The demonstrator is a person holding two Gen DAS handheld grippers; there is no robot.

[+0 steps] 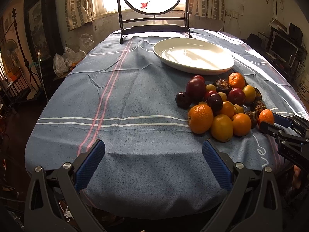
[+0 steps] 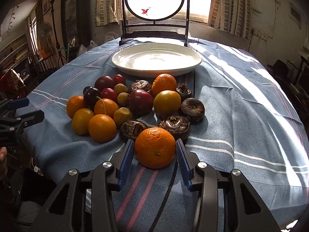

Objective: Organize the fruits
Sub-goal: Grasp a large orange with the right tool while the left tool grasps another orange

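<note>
Right gripper (image 2: 155, 150) straddles the nearest orange (image 2: 155, 147), at the near edge of the fruit pile (image 2: 135, 104) on the blue cloth (image 2: 241, 104). Both blue pads sit at the orange's sides; contact looks made or nearly made, but I cannot tell whether they press. Judged step: secure this 1 orange, then carry it to the white plate (image 2: 123, 62) near the table's far edge.

To do well: squeeze at the widest girth, lift straight up so the dark wrinkled fruits just behind are not dragged, and clear the pile before crossing to the plate.

Left gripper (image 1: 153, 161) hovers over bare cloth near the near edge, jaws spread wide, nothing between them.

Hard to make out: the orange's underside, fruits buried mid-pile, what kind the dark wrinkled ones are. Window glare washes out the plate's inside.
</note>
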